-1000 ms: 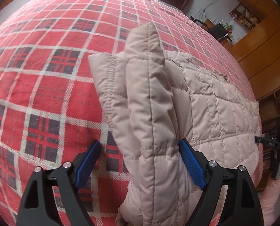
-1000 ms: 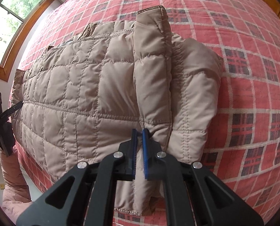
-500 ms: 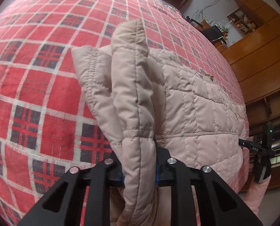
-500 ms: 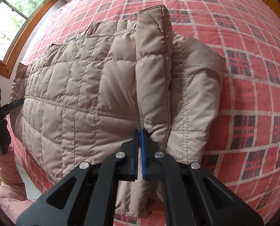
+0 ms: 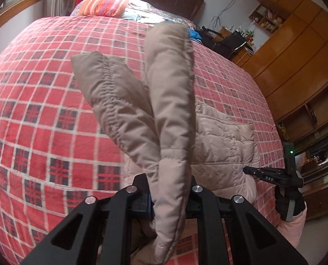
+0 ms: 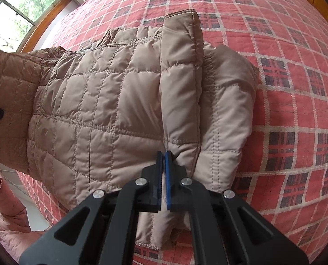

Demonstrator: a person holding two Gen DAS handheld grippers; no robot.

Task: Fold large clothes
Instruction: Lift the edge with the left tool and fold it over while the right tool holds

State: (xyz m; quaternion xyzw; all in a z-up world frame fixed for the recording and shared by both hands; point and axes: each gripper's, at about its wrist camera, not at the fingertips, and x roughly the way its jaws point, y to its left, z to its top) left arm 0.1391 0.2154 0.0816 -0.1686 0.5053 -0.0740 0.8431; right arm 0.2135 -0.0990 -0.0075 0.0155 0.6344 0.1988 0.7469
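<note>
Left wrist view: the left claw [image 5: 170, 201] sits at the bottom centre of the frame, its jaws closed on a thick padded edge of the beige quilted jacket [image 5: 221, 141]. The gripped fold [image 5: 172, 101] rises up through the middle of the frame and covers the blue pads almost entirely; only a sliver of blue shows at its left side. A second padded part, with an elastic gathered seam [image 5: 110, 101], slants toward the upper left. The rest of the jacket lies on the red plaid bedspread [image 5: 42, 110] at centre right, its lower edge hidden behind the claw's black arms. At the right edge the right claw [image 5: 272, 177] shows small and side-on, with a gloved hand [image 5: 289, 205] under it; its tips meet the jacket's edge, but their state is hard to make out here. A striped pillow [image 5: 104, 3] lies at the upper left, wooden cabinets [image 5: 296, 50] fill the upper right.

Right wrist view: the right claw [image 6: 163, 165] at the lower centre is pinched almost shut on a thin seam of the jacket [image 6: 93, 114], the blue pads nearly touching. The jacket spreads across the left and centre of the frame on the bedspread [image 6: 296, 88], one flap [image 6: 181, 77] folded over. Its left end lifts off the bed, cut by the frame edge beside a dark claw tip. A window [image 6: 22, 11] is at the upper left.
</note>
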